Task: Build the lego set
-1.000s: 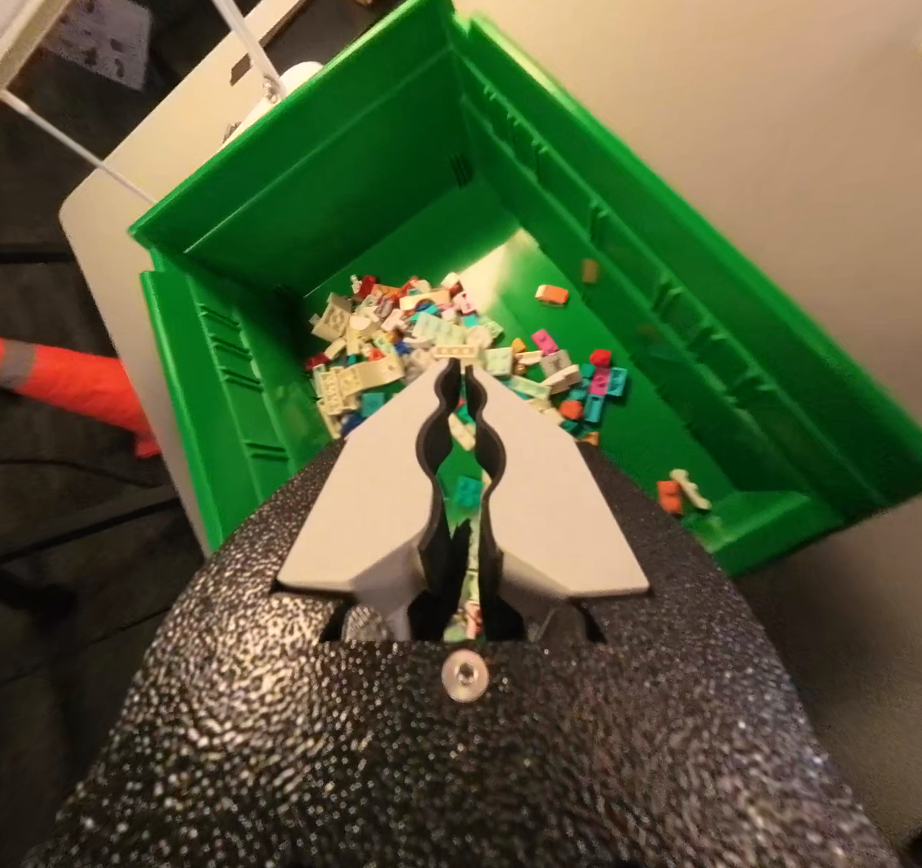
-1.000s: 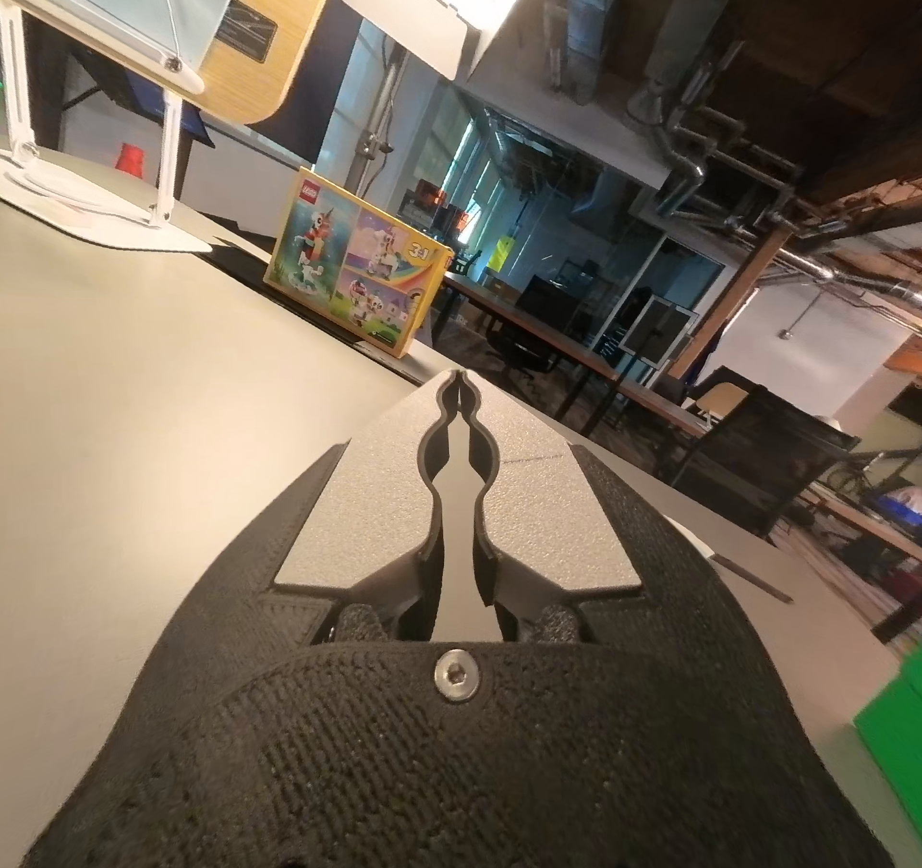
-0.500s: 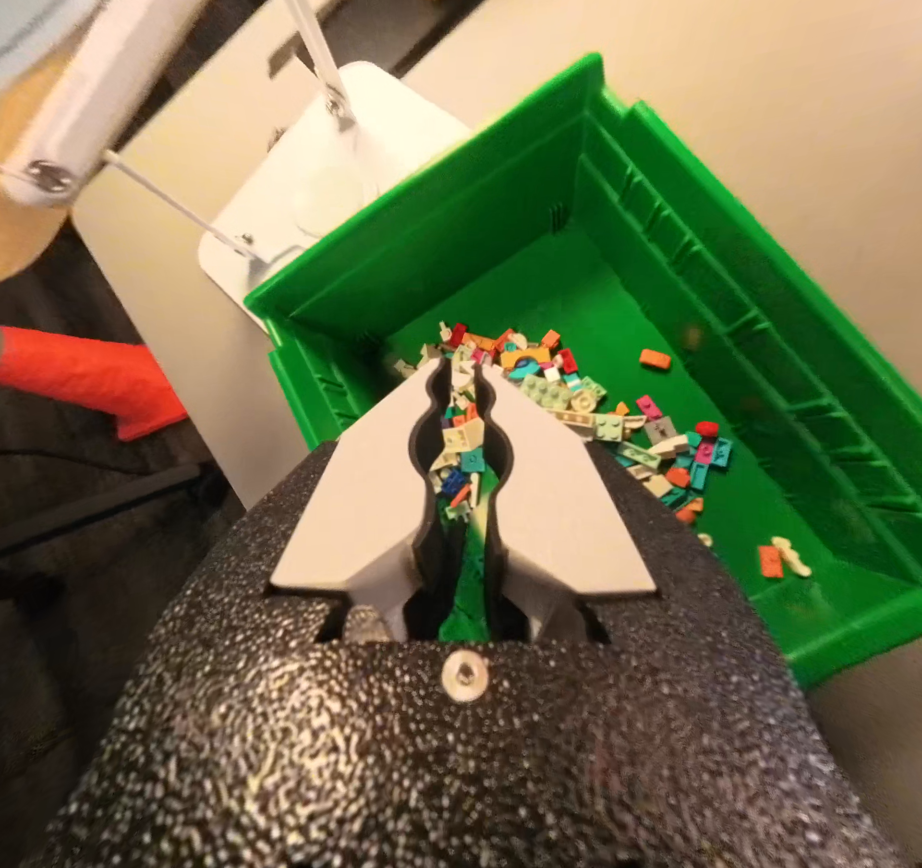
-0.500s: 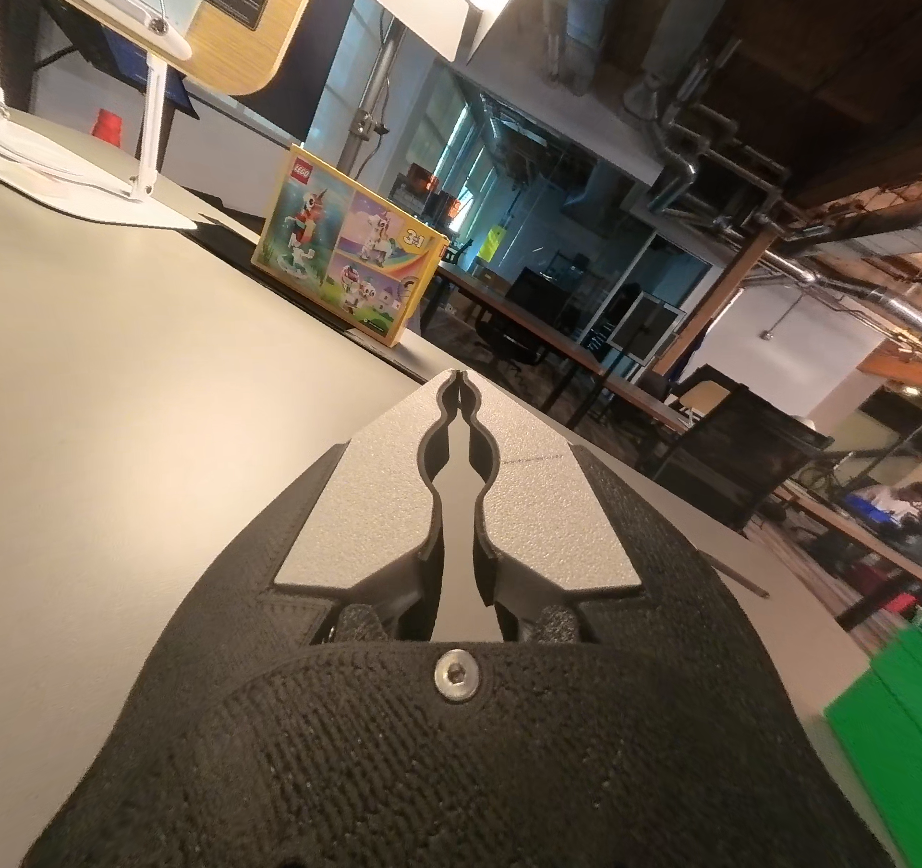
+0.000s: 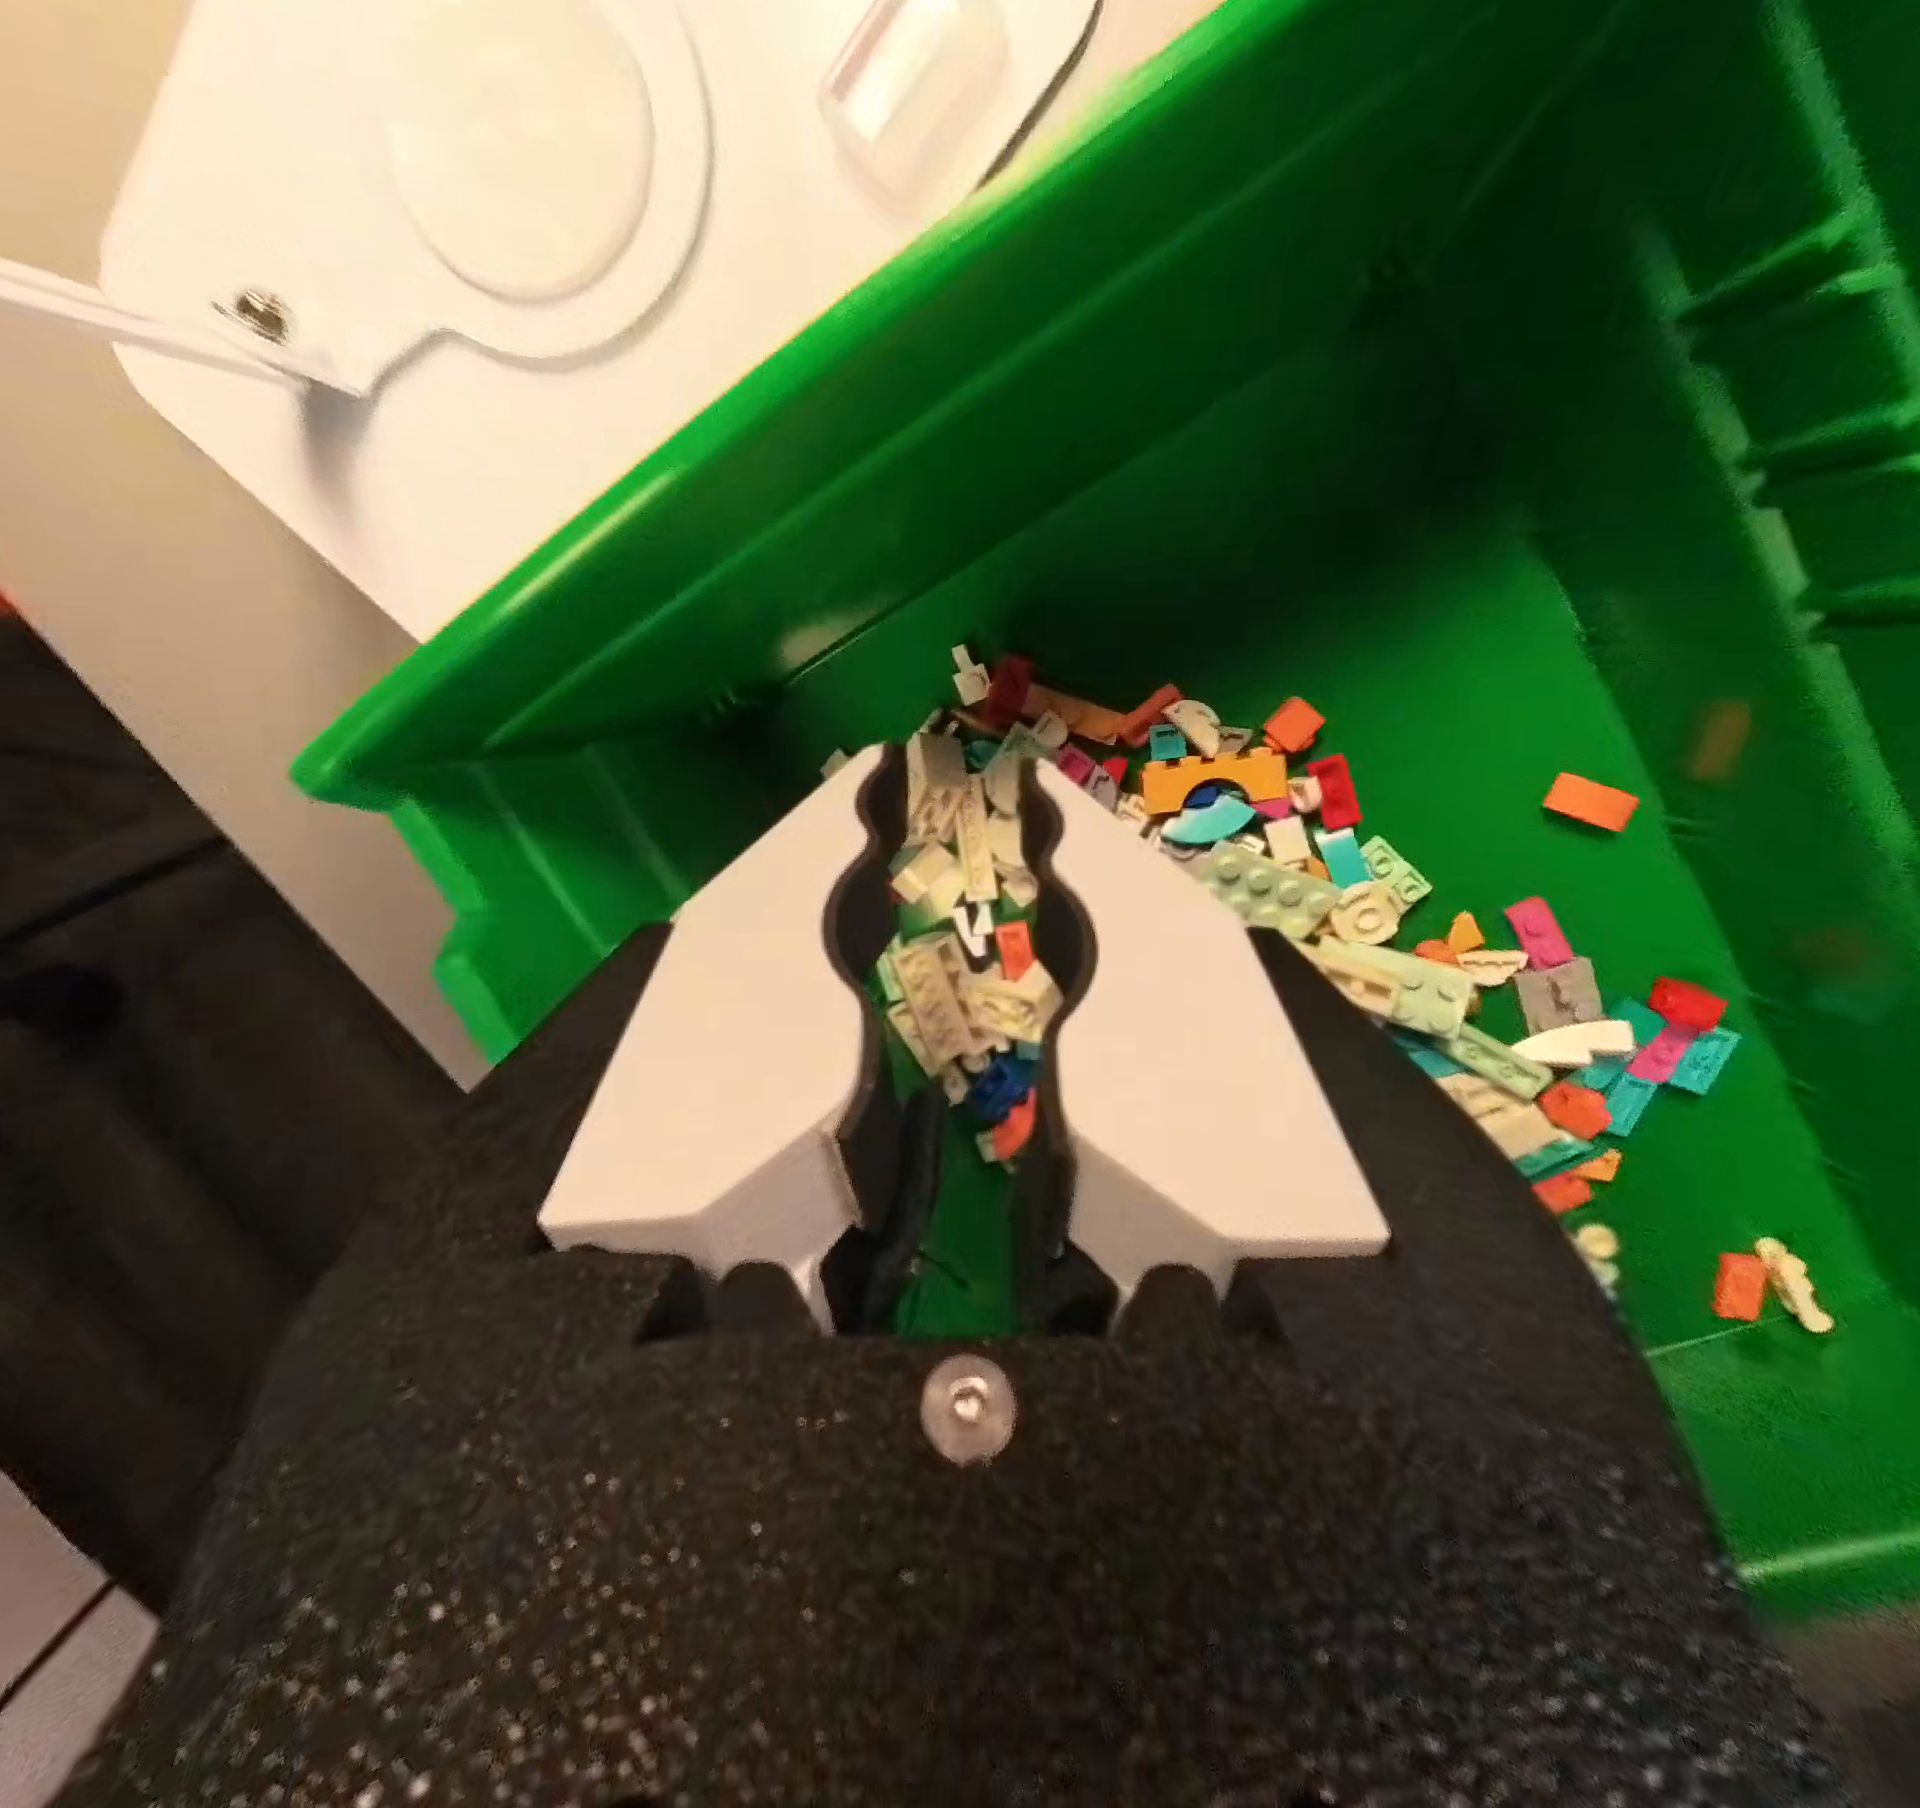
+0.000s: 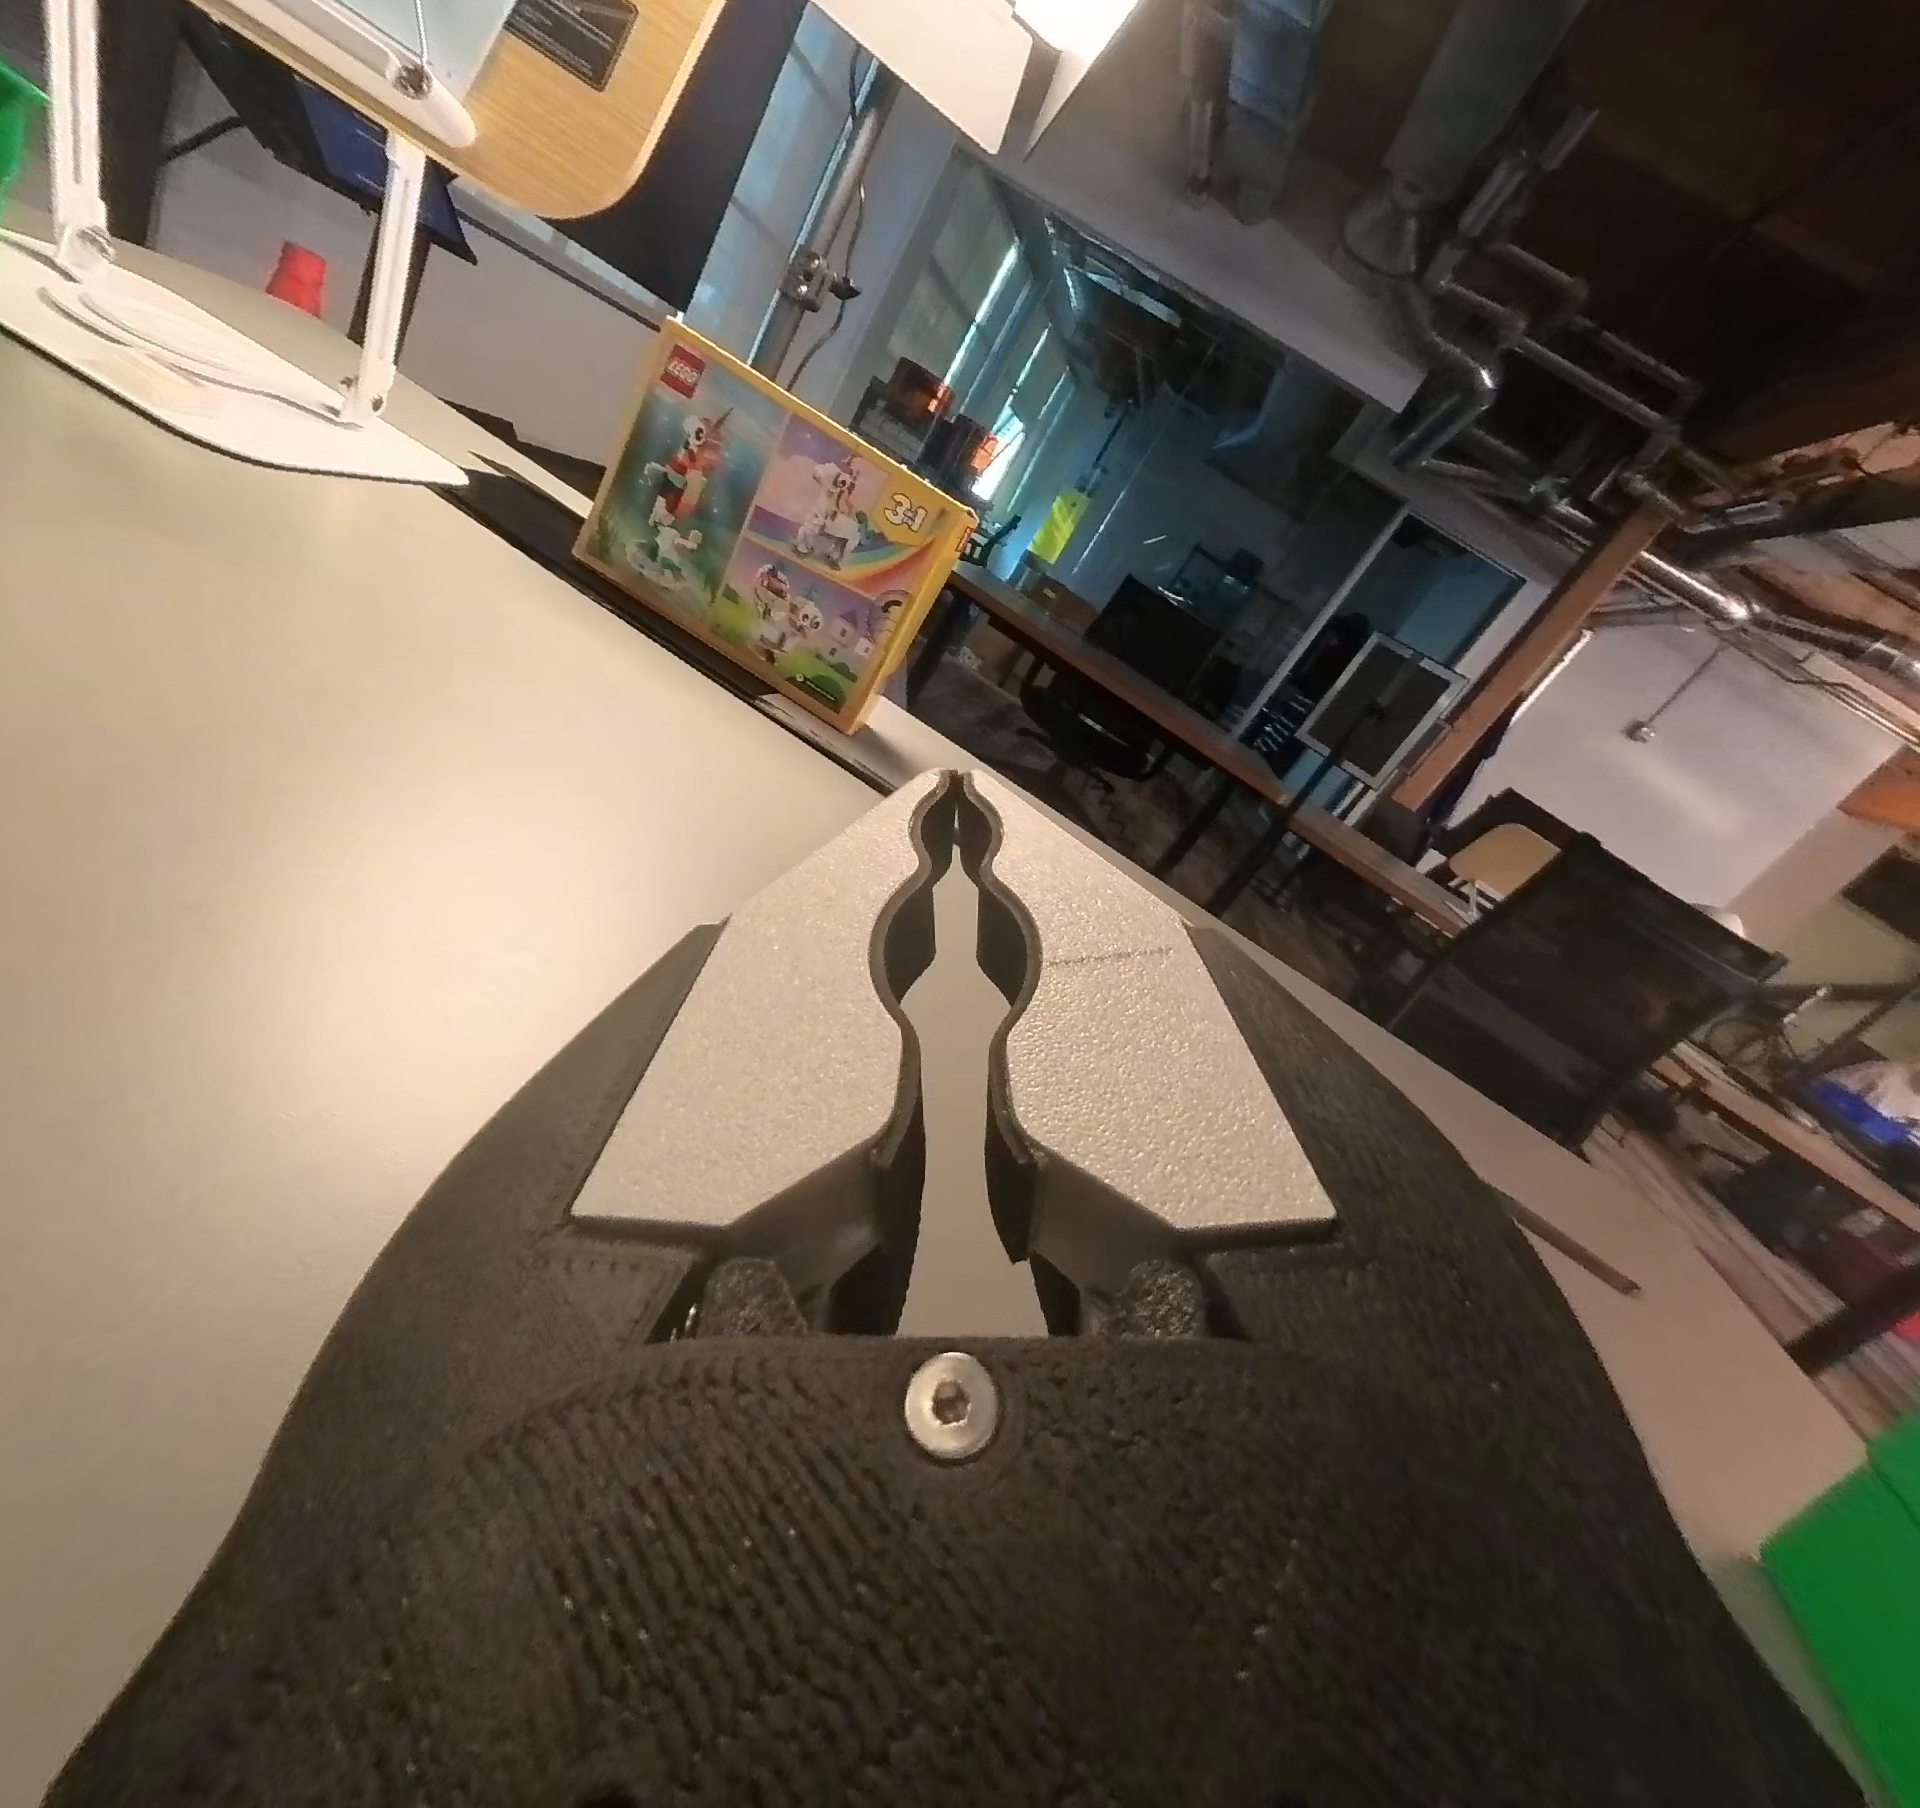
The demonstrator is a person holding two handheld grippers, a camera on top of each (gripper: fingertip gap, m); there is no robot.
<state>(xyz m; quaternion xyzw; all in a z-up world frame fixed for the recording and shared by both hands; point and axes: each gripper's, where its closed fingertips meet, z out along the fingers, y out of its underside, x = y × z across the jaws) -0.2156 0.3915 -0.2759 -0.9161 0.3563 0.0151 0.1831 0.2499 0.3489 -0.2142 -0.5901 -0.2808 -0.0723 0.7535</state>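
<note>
A green plastic bin (image 5: 1143,252) holds a heap of small lego pieces (image 5: 1278,885) in white, pale green, teal, orange, pink and red. My left gripper (image 5: 961,761) hangs over the heap's left end. Its jaws are a little apart and hold nothing, and pieces show through the gap. A lone orange plate (image 5: 1590,802) lies to the right. My right gripper (image 6: 954,784) is shut and empty, low over the beige table (image 6: 312,771). It points at the yellow lego box (image 6: 774,563) standing at the table's far edge.
A white lamp base (image 5: 520,148) sits just behind the bin; it also shows in the right wrist view (image 6: 208,376) at far left. A corner of the green bin (image 6: 1860,1592) shows at the lower right. Dark floor lies beyond the table's left edge. The left gripper's tips are roughly 45 cm from the right gripper's. Measured from the fingertips, the lone orange plate (image 5: 1590,802) is 12 cm or so from the left gripper and 40 cm from the right.
My left gripper has moved forward and down into the bin toward the heap, and its jaws have parted slightly. The right gripper has turned a little; it stays shut.
</note>
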